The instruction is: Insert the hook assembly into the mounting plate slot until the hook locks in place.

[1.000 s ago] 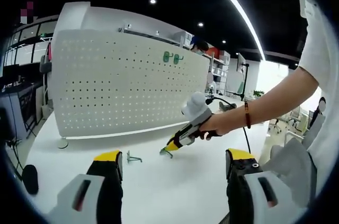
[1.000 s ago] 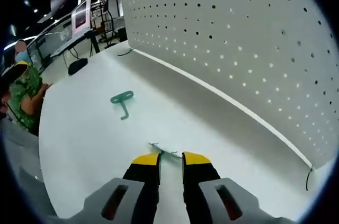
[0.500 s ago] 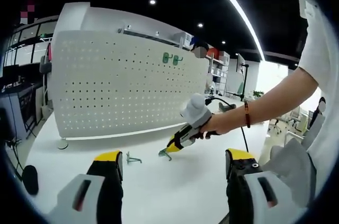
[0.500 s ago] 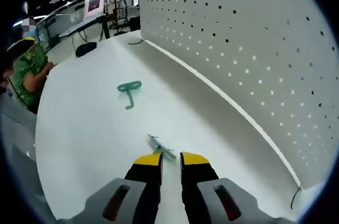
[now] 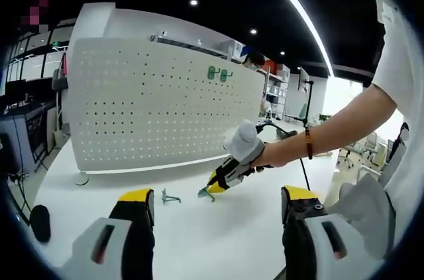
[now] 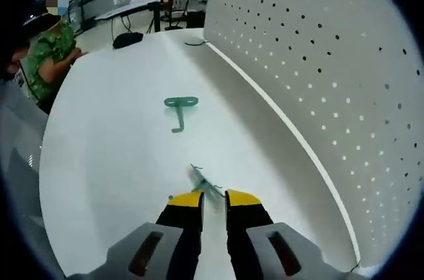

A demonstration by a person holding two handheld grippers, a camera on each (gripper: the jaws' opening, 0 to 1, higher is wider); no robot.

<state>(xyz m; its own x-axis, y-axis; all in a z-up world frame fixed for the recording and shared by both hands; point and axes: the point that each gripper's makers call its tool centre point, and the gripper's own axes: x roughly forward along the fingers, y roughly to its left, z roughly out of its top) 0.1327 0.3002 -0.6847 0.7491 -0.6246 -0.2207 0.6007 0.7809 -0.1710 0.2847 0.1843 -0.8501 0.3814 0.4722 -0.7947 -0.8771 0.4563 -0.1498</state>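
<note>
Lifted a little since a second ago, the right gripper (image 6: 212, 195) now carries a small green wire hook (image 6: 205, 182) just clear of the white surface (image 6: 112, 161), its jaws closed on the hook's near end. From the left gripper view the same hook (image 5: 207, 191) hangs at that gripper's tip, in front of the pegboard (image 5: 159, 111). To do this step well, I judge the hook should be kept firmly pinched and turned so its prongs face the pegboard holes before pushing in. A second green hook (image 6: 179, 108) lies flat on the surface, well short of the pegboard; two more (image 5: 217, 73) already hang near the pegboard's top. The left gripper (image 5: 215, 210) stands open, holding nothing.
</note>
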